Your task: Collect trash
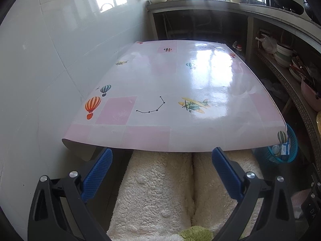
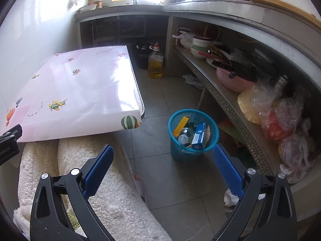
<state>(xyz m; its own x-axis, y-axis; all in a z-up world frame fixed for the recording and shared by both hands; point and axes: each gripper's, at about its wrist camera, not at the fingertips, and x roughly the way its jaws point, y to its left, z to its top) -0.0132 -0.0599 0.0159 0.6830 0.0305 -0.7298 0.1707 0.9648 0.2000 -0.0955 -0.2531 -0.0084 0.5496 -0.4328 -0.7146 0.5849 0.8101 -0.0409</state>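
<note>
The right claw (image 2: 161, 156) is spread wide and holds nothing; the left claw (image 1: 161, 160) likewise, low in its frame. "Robot.AI" reads on the left claw's body at the right view's left edge. One blue basket (image 2: 212, 140), centre-right on the floor, holds one bottle (image 2: 185, 135) and two boxes.

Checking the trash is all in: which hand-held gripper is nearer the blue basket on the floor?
Right. The right hand-held gripper hangs open just in front of the blue basket. The left hand-held gripper sits at the table's near edge, with the basket off to its right.
</note>
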